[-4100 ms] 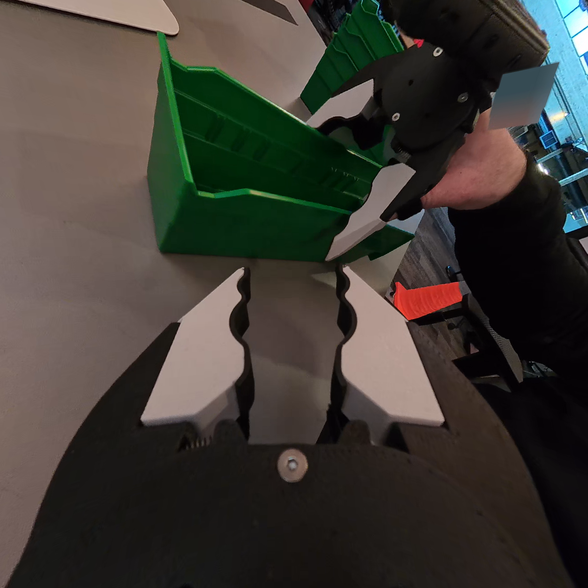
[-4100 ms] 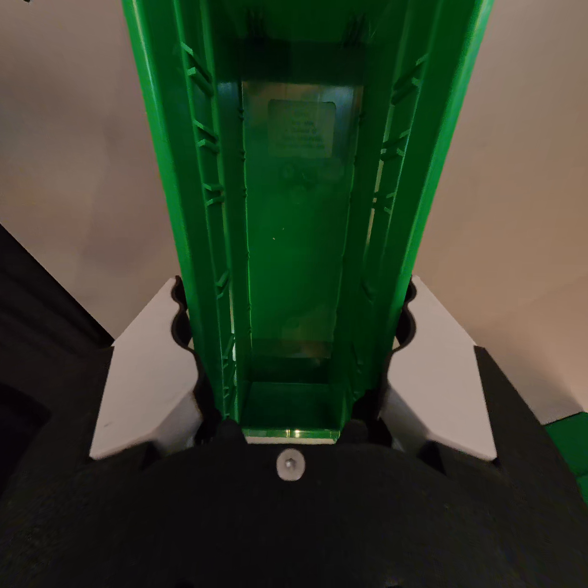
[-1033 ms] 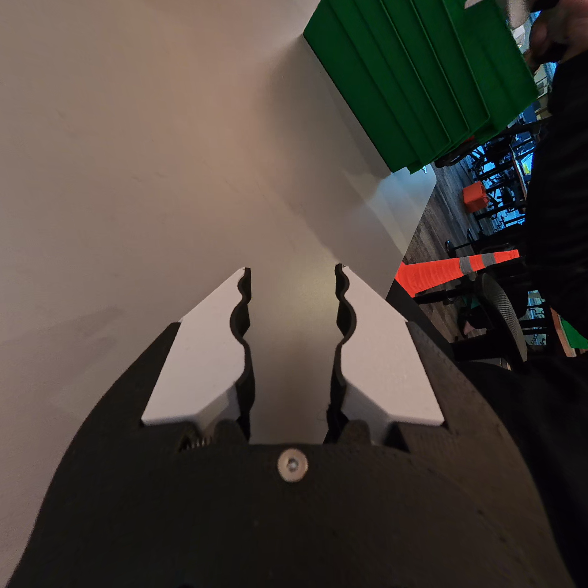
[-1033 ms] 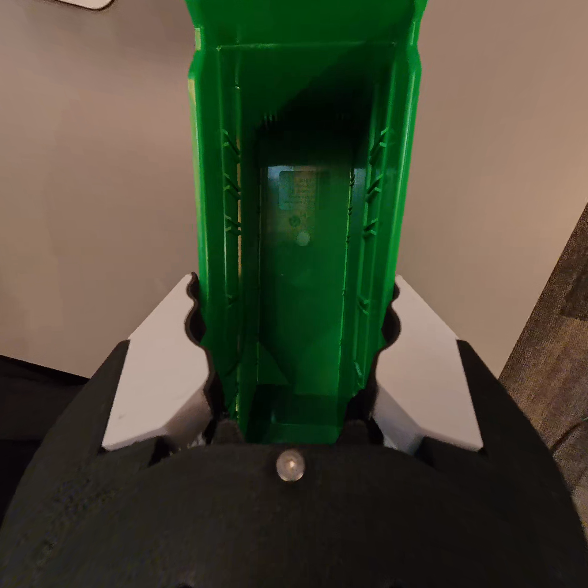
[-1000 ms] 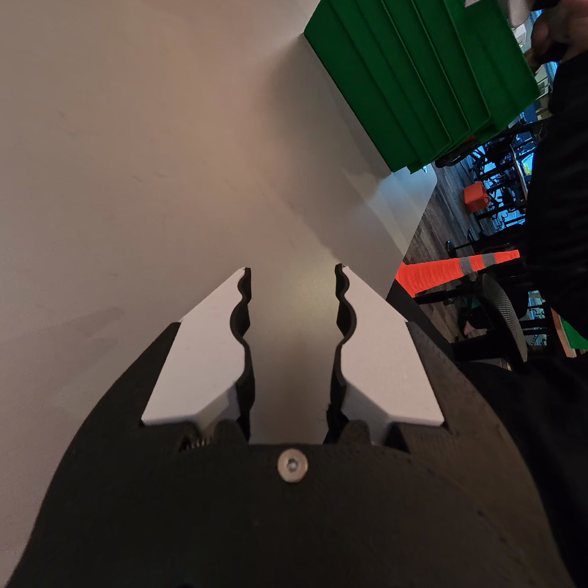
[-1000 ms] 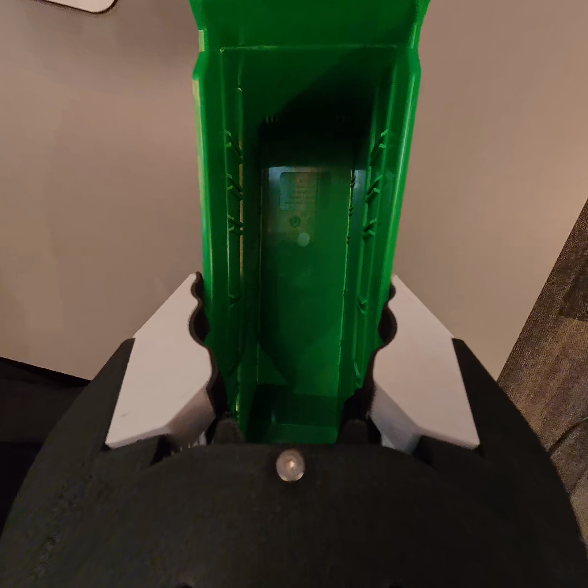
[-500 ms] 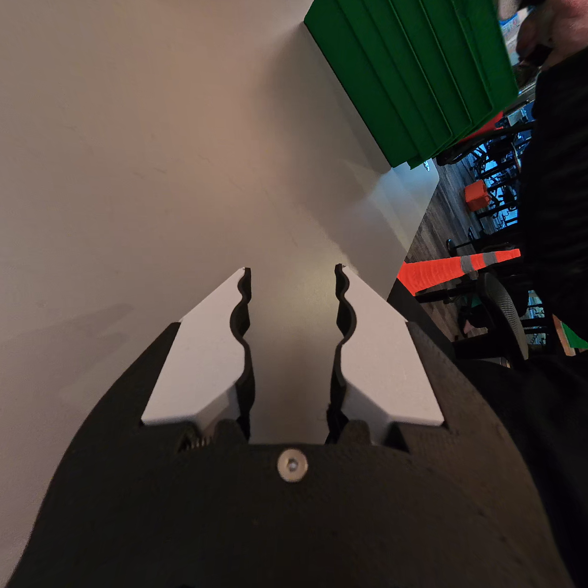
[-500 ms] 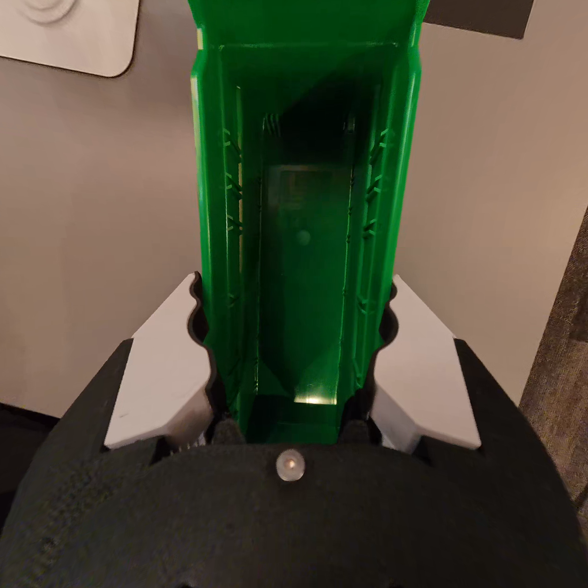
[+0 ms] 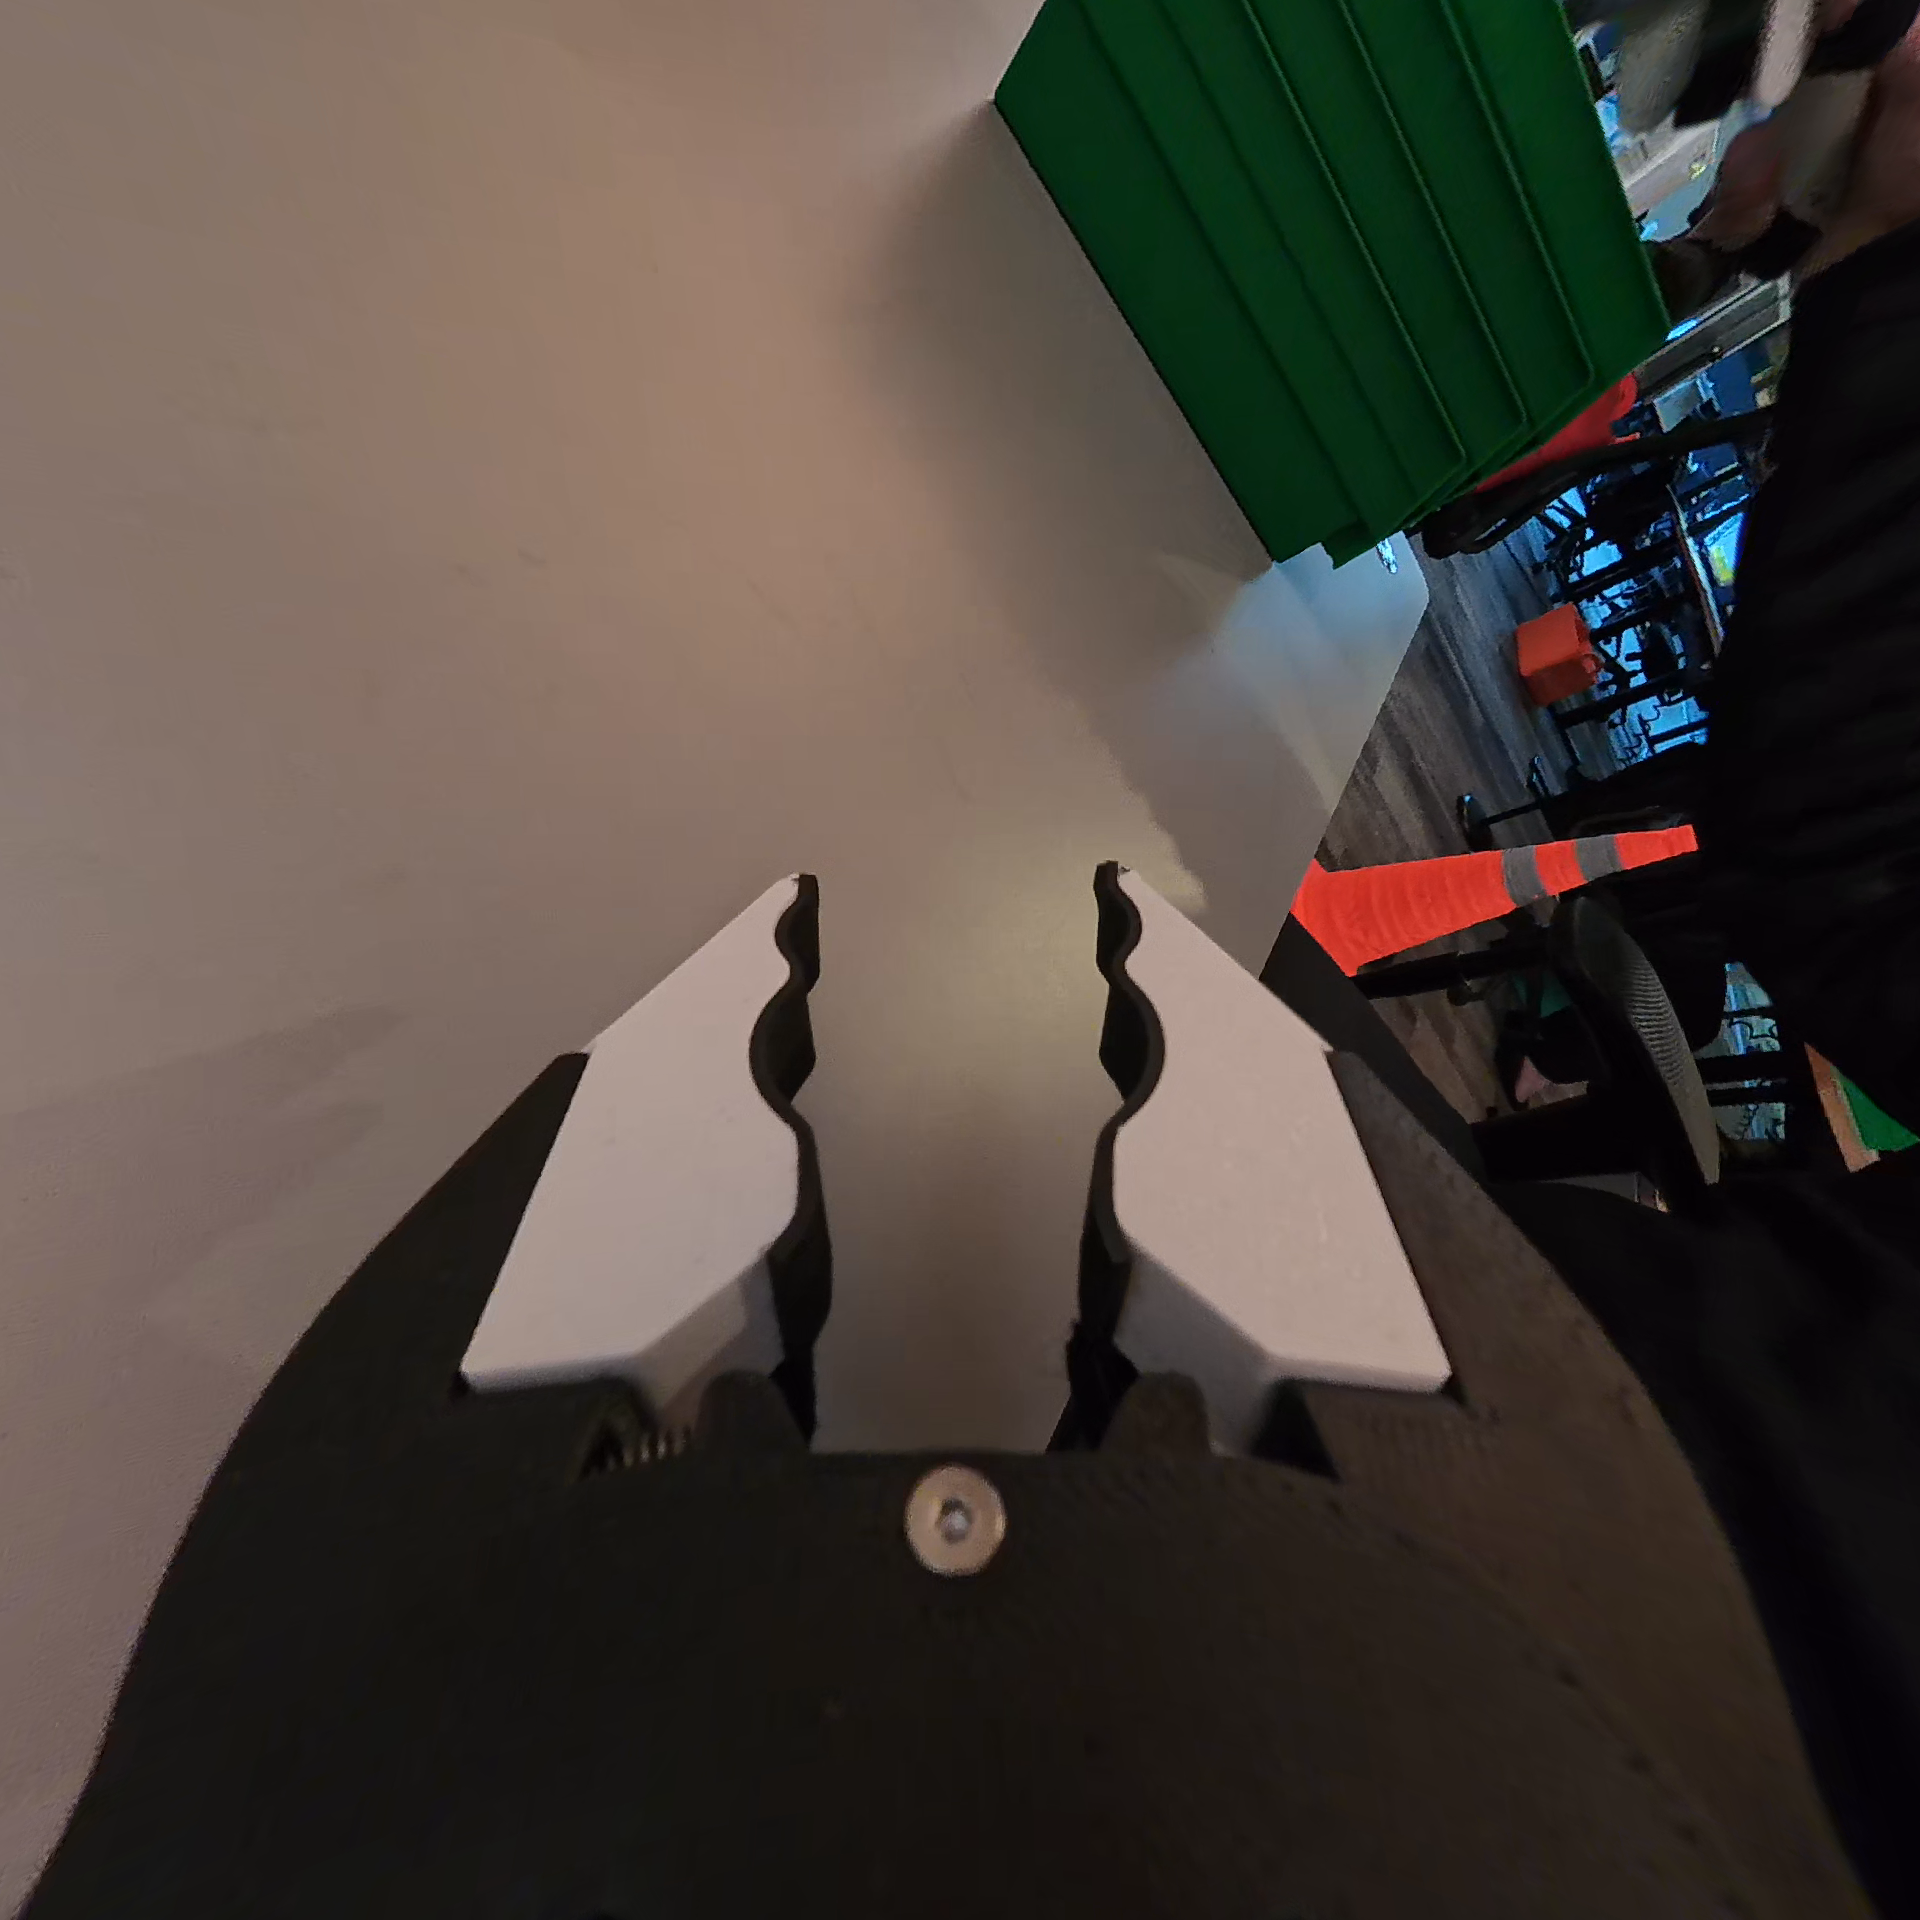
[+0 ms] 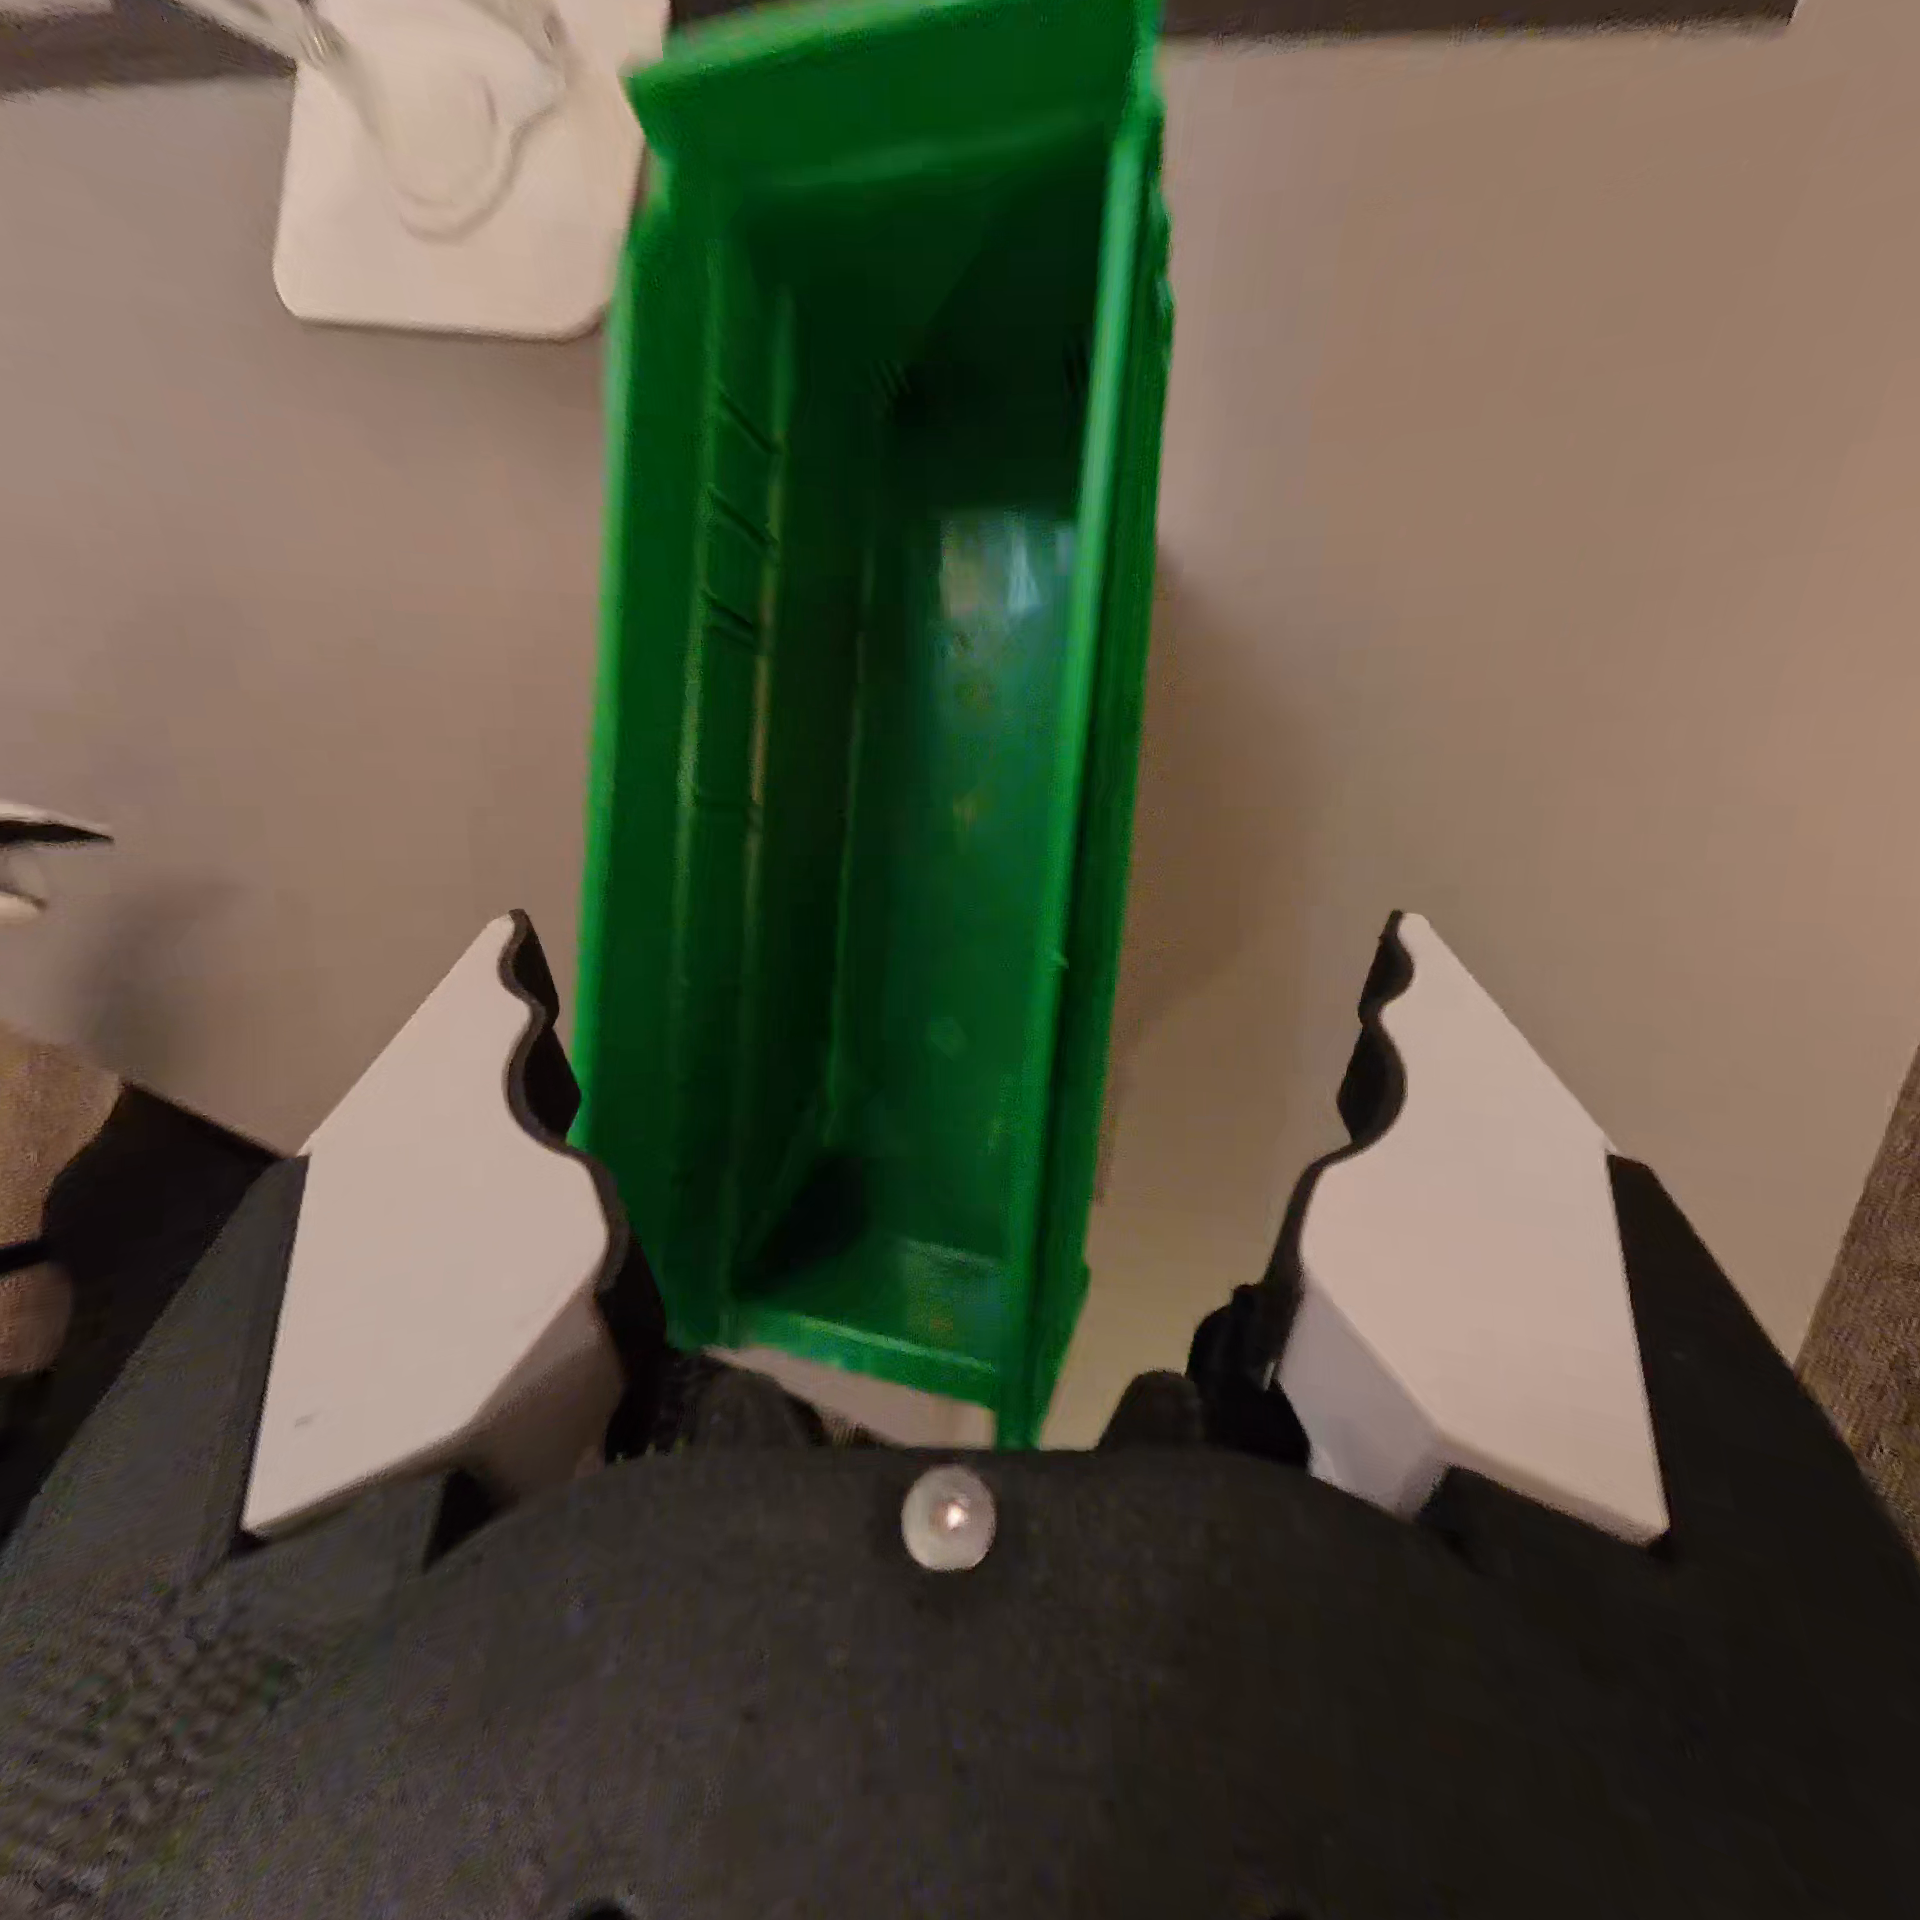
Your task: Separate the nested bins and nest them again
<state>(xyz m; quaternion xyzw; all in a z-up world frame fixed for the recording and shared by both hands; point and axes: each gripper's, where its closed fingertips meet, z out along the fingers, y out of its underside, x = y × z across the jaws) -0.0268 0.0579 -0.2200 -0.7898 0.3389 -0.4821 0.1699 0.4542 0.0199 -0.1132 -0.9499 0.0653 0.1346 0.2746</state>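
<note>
green plastic fills the middle of my right wrist view: a long narrow bin (image 10: 883,727) lying lengthwise between the spread fingers of my right gripper (image 10: 961,935), its open top facing the camera, ribbed inner walls and a pale patch on its floor showing. my right claw is wide apart and grips nothing; its left finger (image 10: 447,1195) sits right against the bin's near corner, though i cannot tell for sure whether it touches, and the right finger (image 10: 1455,1195) stands clear of the bin with bare table (image 10: 1507,520) showing in the gap. the picture is a little blurred. past the bin's far end lies a white rounded board (image 10: 436,218) on the table. in my left wrist view, my left gripper (image 9: 956,878) hangs above the plain table surface (image 9: 468,468) with its fingers partly apart and nothing between them. up in the far right corner of that view sits the green bin (image 9: 1330,260) near the table's edge, its stepped side turned toward me. beyond the edge i see an orange cone (image 9: 1486,883) lying sideways in the view, dark chair frames (image 9: 1621,644), and a person's dark sleeve (image 9: 1829,727).
</note>
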